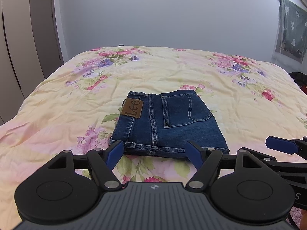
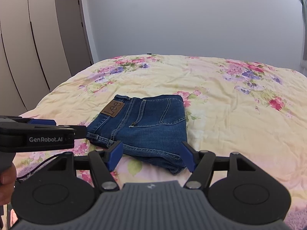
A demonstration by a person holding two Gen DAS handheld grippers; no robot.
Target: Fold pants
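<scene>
Bed with floral yellow quilt point(image 1: 172, 72) fills both views and carries everything else. Wardrobe doors point(image 2: 28, 57) stand past the bed's left side, plain grey wall point(image 1: 163, 15) past its far edge, a green hanging cloth point(image 1: 291, 30) beyond its right side. A dark heap point(image 1: 299, 78) sits off the bed's right edge, too small to identify.

Jeans point(image 1: 168, 122) lie on the quilt in the near half of the bed, roughly centred, folded into a compact rectangular stack. Back pocket point(image 1: 186, 111) faces up, flat, zip along its edge; whether anything is inside I cannot tell. Brown Lee patch point(image 1: 132, 108) on the waistband at the stack's left.

Left gripper point(image 1: 156, 153) hangs just at the near edge of the jeans, blue fingers spread wide, nothing between them, pads clear of the denim. Right gripper point(image 2: 151, 156) same pose at the near edge of the jeans, fingers released and apart, gripping nothing. In the right view the left gripper's body comes in from the left, with a hand point(image 2: 6, 174) holding its handle.
</scene>
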